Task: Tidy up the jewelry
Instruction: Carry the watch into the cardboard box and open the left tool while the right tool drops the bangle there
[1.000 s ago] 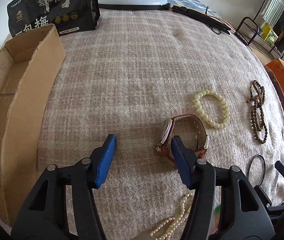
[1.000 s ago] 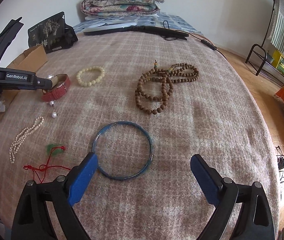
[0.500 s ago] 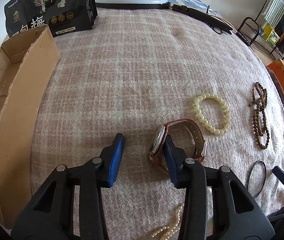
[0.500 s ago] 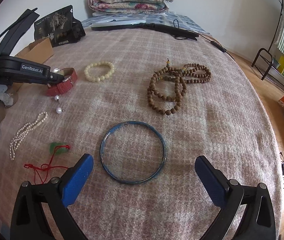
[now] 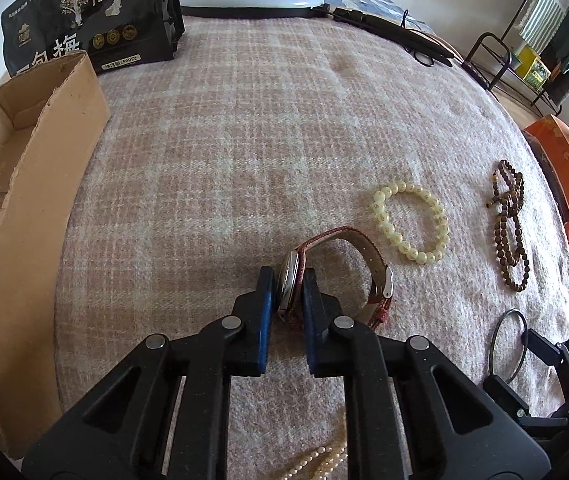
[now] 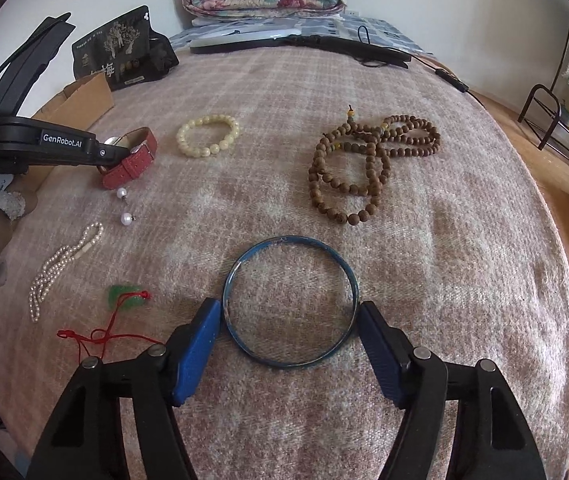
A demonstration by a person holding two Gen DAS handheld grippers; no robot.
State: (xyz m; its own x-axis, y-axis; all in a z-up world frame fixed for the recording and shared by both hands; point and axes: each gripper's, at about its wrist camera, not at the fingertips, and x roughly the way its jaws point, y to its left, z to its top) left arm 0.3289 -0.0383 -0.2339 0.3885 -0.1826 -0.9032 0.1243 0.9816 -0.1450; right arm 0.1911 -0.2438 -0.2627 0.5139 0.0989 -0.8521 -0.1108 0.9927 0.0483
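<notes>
From the left wrist view, the left tool [image 5: 287, 280] is closing, its blue pads already pressing either side of the watch [image 5: 338, 276], clamped on the metal case while the red strap loops away to the right on the plaid blanket [image 5: 244, 140]. Just beyond the strap, up and to the right of the tool, lies the pale bead bracelet [image 5: 410, 220]; further right sits the brown bead string [image 5: 508, 224]. A cardboard box [image 5: 24, 208] stands well off to the tool's left, with a black bag [image 5: 92, 20] behind it. A bit of pearl strand [image 5: 316, 466] peeks out below the tool (most of it is hidden by the tool body).

From the right wrist view, the right tool [image 6: 288, 332] is closing around the blue bangle [image 6: 290, 300], which lies flat on the blanket between the two pads; the pads sit right at its rim, and whether they press on it yet cannot be told. Ahead and to the right is the brown bead string [image 6: 368, 164], ahead and to the left the pale bead bracelet [image 6: 207, 135]. Far left, the left tool [image 6: 102, 152] holds the watch [image 6: 132, 160], with two pearl earrings [image 6: 124, 204] just below it. Left of the right tool lie the pearl strand [image 6: 64, 260] and a green pendant [image 6: 126, 298] on a red cord.
</notes>
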